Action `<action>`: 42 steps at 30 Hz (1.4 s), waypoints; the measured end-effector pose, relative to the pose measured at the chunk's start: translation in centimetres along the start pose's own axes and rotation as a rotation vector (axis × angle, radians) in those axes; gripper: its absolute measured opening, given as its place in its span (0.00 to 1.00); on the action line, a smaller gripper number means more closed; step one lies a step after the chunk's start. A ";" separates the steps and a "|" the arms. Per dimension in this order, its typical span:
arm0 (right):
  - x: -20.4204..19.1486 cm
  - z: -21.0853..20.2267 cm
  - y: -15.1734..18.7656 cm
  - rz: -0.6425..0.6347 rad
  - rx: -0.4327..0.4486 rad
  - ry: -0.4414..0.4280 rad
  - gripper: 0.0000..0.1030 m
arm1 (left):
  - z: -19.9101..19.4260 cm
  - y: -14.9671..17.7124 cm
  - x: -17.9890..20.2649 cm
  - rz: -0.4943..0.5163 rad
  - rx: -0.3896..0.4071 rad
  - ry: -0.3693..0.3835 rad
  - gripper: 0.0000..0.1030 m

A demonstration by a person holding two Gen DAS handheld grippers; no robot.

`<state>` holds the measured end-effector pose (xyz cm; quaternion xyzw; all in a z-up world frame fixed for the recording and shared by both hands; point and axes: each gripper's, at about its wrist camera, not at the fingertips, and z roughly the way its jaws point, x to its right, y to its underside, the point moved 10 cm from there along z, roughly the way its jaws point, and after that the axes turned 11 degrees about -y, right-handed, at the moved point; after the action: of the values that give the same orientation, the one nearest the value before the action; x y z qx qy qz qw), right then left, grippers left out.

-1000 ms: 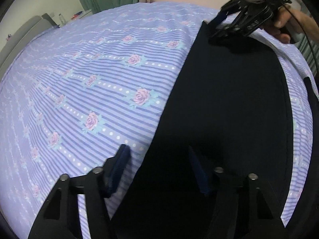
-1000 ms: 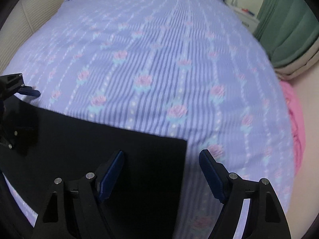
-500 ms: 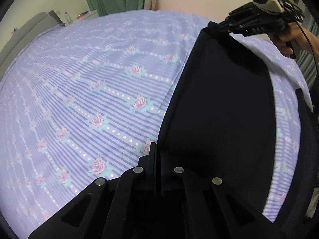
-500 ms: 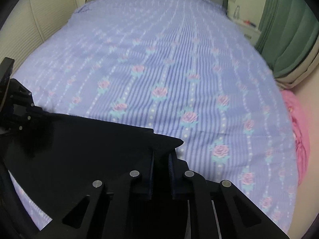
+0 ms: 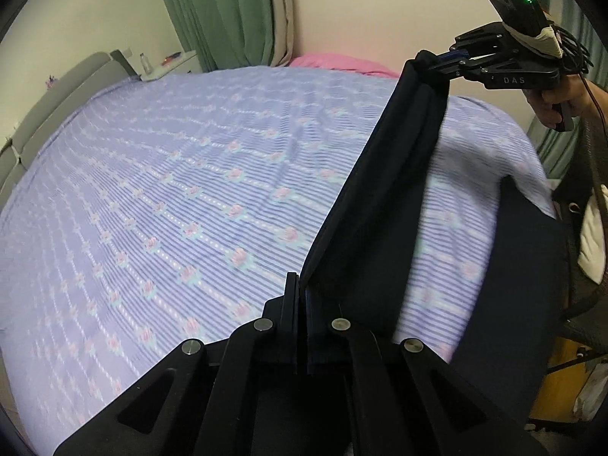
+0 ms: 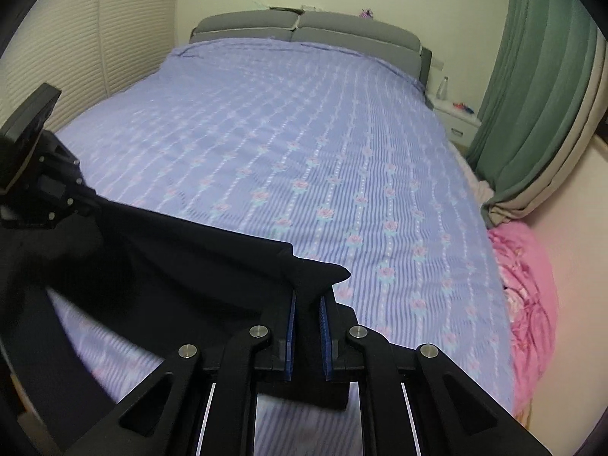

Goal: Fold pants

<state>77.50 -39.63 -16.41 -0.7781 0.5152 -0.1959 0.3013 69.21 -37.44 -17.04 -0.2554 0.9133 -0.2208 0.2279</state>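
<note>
The black pants (image 5: 383, 190) hang stretched in the air above the bed, held by one edge at two corners. My left gripper (image 5: 300, 285) is shut on the near corner in the left wrist view. My right gripper (image 5: 431, 61) is shut on the far corner, held by a hand (image 5: 558, 98). In the right wrist view my right gripper (image 6: 307, 296) pinches the bunched black pants (image 6: 212, 258) between its blue pads (image 6: 290, 323), and the left gripper (image 6: 89, 205) grips the other end at the left. The lower part of the pants sags toward the bed's near edge.
The bed (image 6: 304, 144) carries a lilac striped sheet with rose print and a grey headboard (image 6: 304, 30). A pink blanket (image 6: 528, 285) lies at the bed's side below green curtains (image 6: 532, 95). A white nightstand (image 6: 456, 117) holds a bottle. Slatted wardrobe doors (image 6: 76, 49) line the other side.
Both grippers went from open around the pants' edge to shut on it, then rose together, lifting that edge of the pants off the sheet.
</note>
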 end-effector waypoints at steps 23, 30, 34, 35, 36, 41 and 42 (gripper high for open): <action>-6.1 -11.8 18.4 -0.009 -0.132 0.080 0.08 | -9.7 7.3 18.9 -0.061 0.061 0.077 0.05; -7.6 -12.7 21.9 -0.083 -0.162 0.145 0.08 | -10.3 9.0 21.0 -0.068 0.075 0.062 0.05; -8.6 -12.4 24.0 -0.106 -0.193 0.144 0.08 | -10.3 10.5 22.1 -0.068 0.072 0.061 0.05; -8.9 -12.3 24.6 -0.104 -0.203 0.139 0.08 | -10.2 10.9 22.4 -0.068 0.066 0.062 0.05; -9.0 -12.1 25.0 -0.102 -0.210 0.132 0.08 | -10.1 11.3 22.7 -0.071 0.062 0.063 0.05; -9.2 -11.1 28.3 -0.101 -0.294 0.105 0.08 | -9.1 12.7 24.0 -0.078 0.042 0.063 0.06; -9.2 -10.9 28.6 -0.102 -0.306 0.102 0.08 | -8.9 12.8 24.1 -0.085 0.037 0.065 0.06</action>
<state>47.61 -42.32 -27.51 -0.8292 0.5133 -0.1693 0.1423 41.36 -38.69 -23.91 -0.2824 0.9043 -0.2552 0.1931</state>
